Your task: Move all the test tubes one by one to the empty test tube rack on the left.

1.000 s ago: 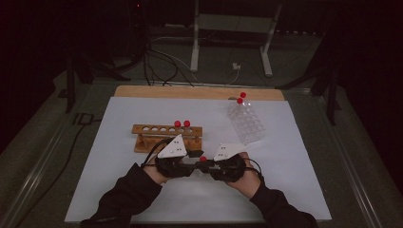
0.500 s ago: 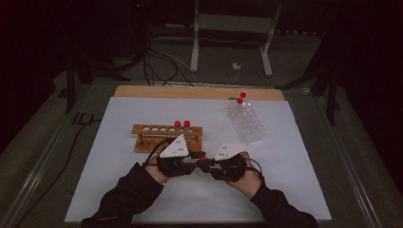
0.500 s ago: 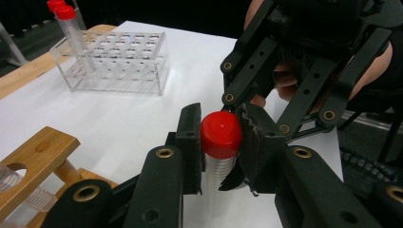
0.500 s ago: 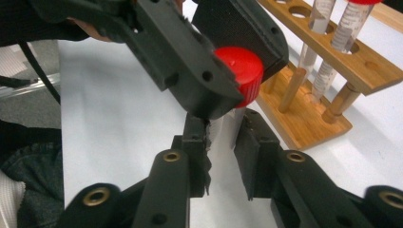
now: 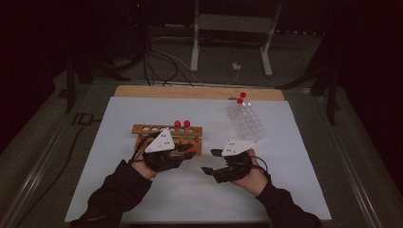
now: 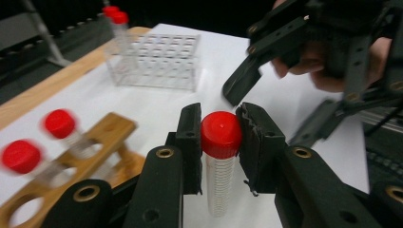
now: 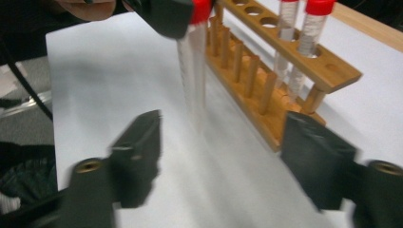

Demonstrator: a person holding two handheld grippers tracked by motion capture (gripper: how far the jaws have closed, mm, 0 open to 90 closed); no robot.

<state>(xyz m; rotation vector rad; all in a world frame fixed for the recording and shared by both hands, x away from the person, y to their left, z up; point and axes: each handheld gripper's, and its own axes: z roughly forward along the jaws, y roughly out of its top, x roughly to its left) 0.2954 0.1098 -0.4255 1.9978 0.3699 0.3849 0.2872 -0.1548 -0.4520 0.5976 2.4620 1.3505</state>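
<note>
My left gripper [image 6: 219, 142] is shut on the red cap of a clear tube [image 6: 219, 183], which hangs upright below its jaws. From above, that left gripper [image 5: 187, 152] sits just in front of the wooden rack [image 5: 142, 130]. Two red-capped tubes [image 5: 182, 124] stand in that rack. My right gripper [image 5: 212, 161] lies a little to the right. Its jaws have just been opening and now stand wide with nothing between them. In the right gripper view the right gripper [image 7: 228, 161] faces the held tube [image 7: 192, 76], which hangs ahead, untouched.
A clear plastic rack [image 5: 245, 122] stands at the back right with two red-capped tubes [image 5: 241, 98] at its far corner. The white mat [image 5: 294, 156] covers the table. A wooden strip [image 5: 199, 92] runs along the far edge.
Both grippers were together at the tube. The right gripper has opened and let go, and the two have drawn apart. The left gripper has carried the tube up and left toward the wooden rack.
</note>
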